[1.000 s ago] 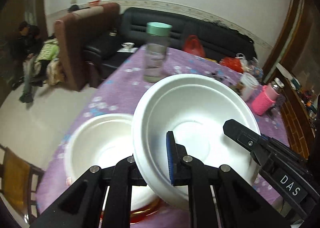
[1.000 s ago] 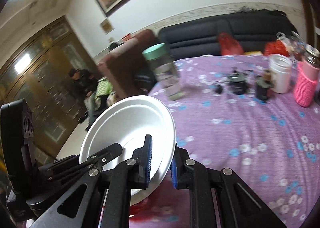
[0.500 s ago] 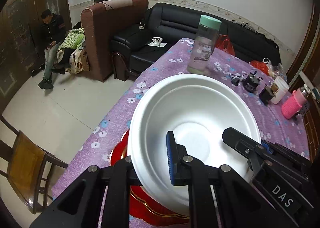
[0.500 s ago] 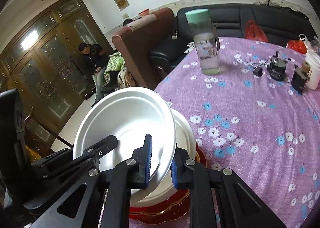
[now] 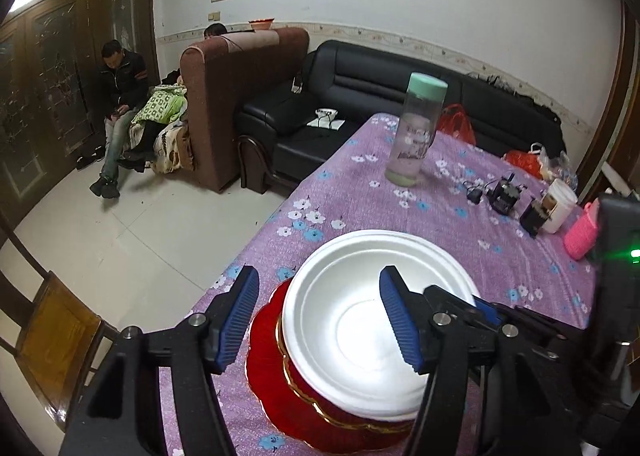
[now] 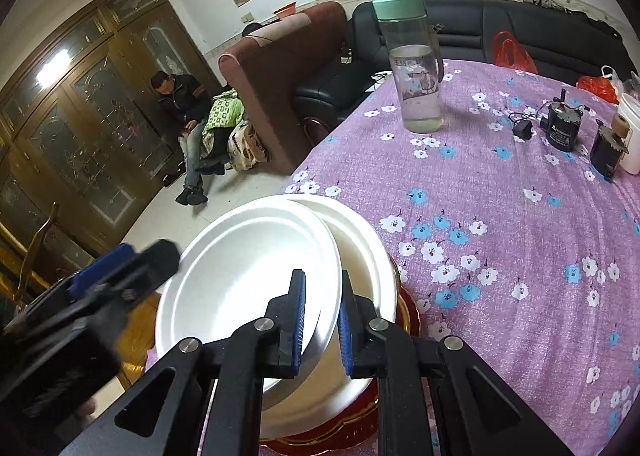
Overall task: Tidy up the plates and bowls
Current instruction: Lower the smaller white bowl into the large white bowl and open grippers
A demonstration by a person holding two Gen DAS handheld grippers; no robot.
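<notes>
White bowls stacked on a red plate at the counter's near corner

The upper bowl sits mouth up, tilted in the lower bowl, which stands on the red plate; the plate's near edge is cut off behind both tools; the right tool pinches the upper bowl's rim between its blue pads, its pad contact partly hidden; the left tool has just been opening and stands spread, its pads off the rim; behind, on the purple floral counter, a green-capped bottle stands upright.
</notes>
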